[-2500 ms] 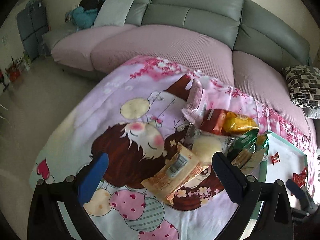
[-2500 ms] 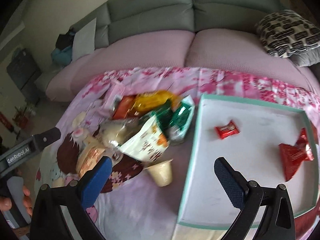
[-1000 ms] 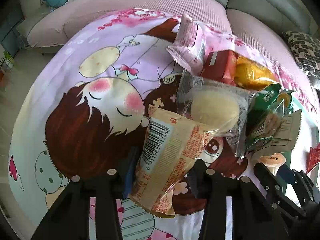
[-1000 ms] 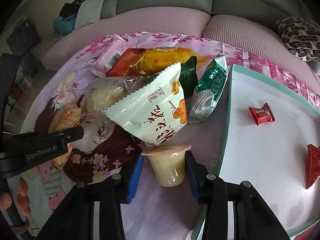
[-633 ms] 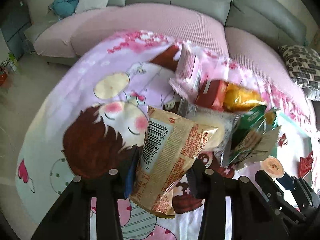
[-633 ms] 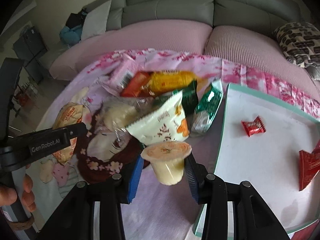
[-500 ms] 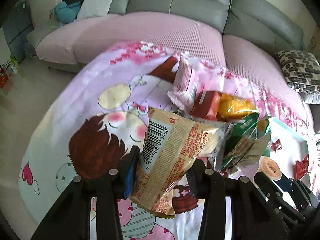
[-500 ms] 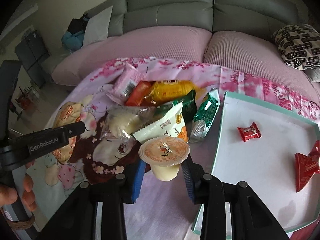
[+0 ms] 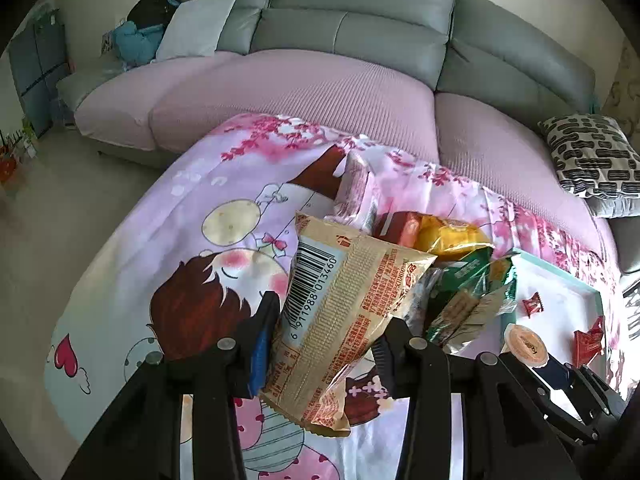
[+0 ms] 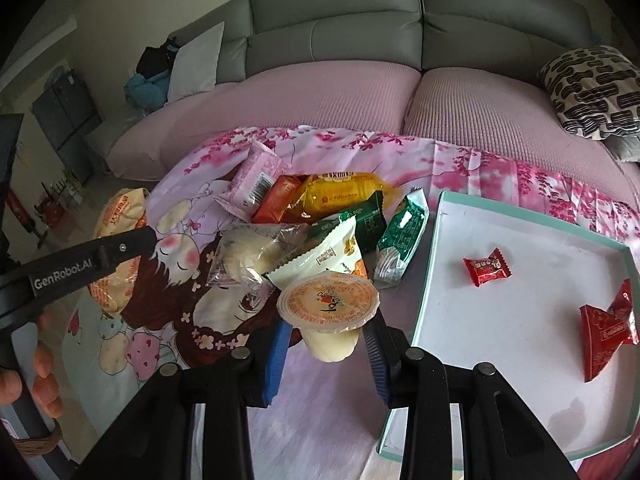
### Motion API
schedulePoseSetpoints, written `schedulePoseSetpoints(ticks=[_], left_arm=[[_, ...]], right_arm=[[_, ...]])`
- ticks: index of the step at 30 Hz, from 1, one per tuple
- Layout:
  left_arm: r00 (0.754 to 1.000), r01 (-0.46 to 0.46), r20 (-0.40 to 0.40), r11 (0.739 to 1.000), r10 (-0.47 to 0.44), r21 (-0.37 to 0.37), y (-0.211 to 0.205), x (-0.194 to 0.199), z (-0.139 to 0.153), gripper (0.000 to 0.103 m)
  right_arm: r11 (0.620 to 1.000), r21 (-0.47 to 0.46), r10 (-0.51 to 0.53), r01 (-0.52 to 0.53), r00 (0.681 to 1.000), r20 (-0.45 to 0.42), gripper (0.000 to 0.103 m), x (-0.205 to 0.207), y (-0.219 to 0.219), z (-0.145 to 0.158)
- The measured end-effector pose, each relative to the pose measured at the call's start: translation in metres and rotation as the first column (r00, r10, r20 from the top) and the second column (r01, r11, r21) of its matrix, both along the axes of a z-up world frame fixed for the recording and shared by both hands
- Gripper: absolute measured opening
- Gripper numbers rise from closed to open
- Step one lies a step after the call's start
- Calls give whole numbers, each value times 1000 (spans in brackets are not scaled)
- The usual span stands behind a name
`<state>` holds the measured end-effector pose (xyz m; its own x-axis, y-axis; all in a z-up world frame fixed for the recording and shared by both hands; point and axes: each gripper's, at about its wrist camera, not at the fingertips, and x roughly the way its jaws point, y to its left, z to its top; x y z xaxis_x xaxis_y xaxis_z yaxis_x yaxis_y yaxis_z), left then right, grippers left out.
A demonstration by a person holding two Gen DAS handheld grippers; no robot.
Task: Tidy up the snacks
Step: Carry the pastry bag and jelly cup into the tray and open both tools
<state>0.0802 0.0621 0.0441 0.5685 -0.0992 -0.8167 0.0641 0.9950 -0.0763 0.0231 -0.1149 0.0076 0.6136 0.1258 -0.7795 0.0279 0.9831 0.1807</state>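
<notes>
Beige snack packet (image 9: pixel 344 304), barcode side up, pinched upright off the desk. Jelly cup (image 10: pixel 329 312), orange foil lid, clamped and tilted. Loose wrapped snacks (image 10: pixel 320 216) heaped beside white tray (image 10: pixel 520 320) holding two red candies (image 10: pixel 488 267).

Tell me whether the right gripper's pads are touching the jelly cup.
Touching. The right wrist view shows the right gripper with both blue pads pressed against the sides of the jelly cup, holding it clear of the cloth.
</notes>
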Motion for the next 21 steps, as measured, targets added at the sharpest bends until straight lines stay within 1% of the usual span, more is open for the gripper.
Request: schedulePoseSetpoints(ticks=[5,11,13,16,21], left_arm=[[999,29,36,1000,-29,1,-12,-6,12,45],[994,98,55,995,-98,4,-40,-15,19,45],[991,120,57,993,-120,2,-51,-18,21,45],[987,147,61,989,-146,-2,-65,-21,23,45],[979,193,72,981,-193,2,-89,-28,28,45]], right_arm=[[1000,12,-25,24,999,40,39,-7,-11,15],[992,-10,-125,126,991,52,39,-15,-42,25],[985,-25,-166,168,985,52,39,-19,-54,26],[973,-24,-227,228,973,53,39,-27,-76,29],[941,-19,-336,337,940,64,39,-44,-114,35]])
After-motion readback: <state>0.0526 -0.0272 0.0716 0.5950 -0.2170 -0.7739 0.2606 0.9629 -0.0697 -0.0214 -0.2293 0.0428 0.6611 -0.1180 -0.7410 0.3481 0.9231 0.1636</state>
